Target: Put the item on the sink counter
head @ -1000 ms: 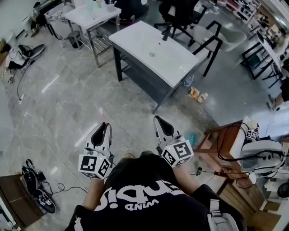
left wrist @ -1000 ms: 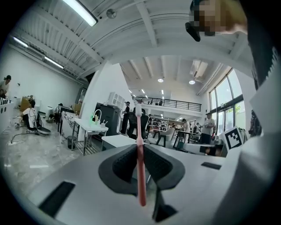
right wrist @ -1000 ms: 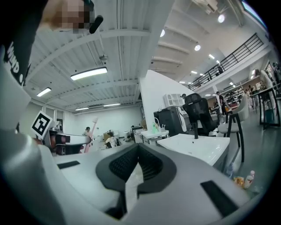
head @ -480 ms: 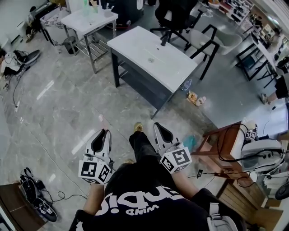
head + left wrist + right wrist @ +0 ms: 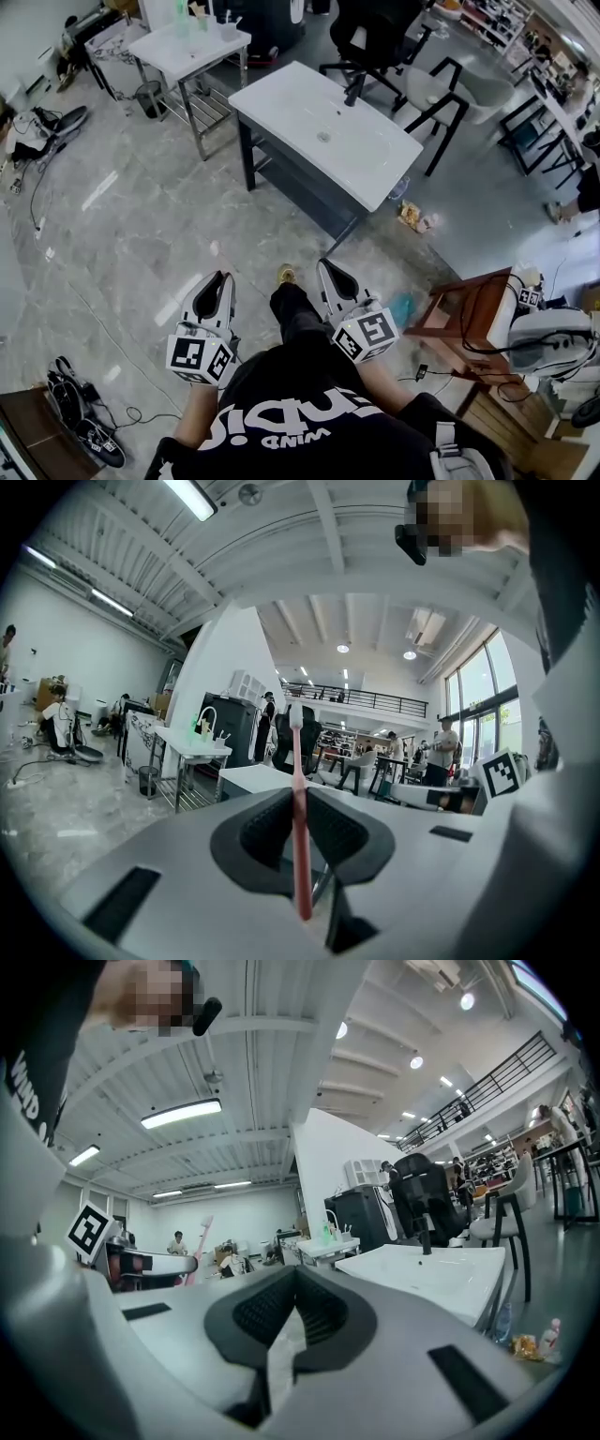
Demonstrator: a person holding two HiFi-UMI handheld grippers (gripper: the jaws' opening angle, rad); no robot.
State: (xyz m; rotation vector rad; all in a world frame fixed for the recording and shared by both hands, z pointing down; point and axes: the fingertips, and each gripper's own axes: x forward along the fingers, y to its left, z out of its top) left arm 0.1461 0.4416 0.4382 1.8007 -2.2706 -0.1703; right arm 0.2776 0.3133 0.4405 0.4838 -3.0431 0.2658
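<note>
The toothbrush (image 5: 300,836) is pink with a white head. The sink table (image 5: 281,98) is white. The floor (image 5: 122,234) is shiny grey.

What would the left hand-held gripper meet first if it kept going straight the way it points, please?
Probably the sink counter, beyond open floor, though the depth is unclear.

Sink tabletop (image 5: 309,112) glossy smooth white, ceramic-looking, on matt dark metal frame (image 5: 298,176); floor (image 5: 141,225) polished grey stone-look tile; toothbrush (image 5: 300,817) smooth pink plastic; left gripper (image 5: 300,794) matt grey plastic, ribbed black pads (image 5: 267,832)
</note>
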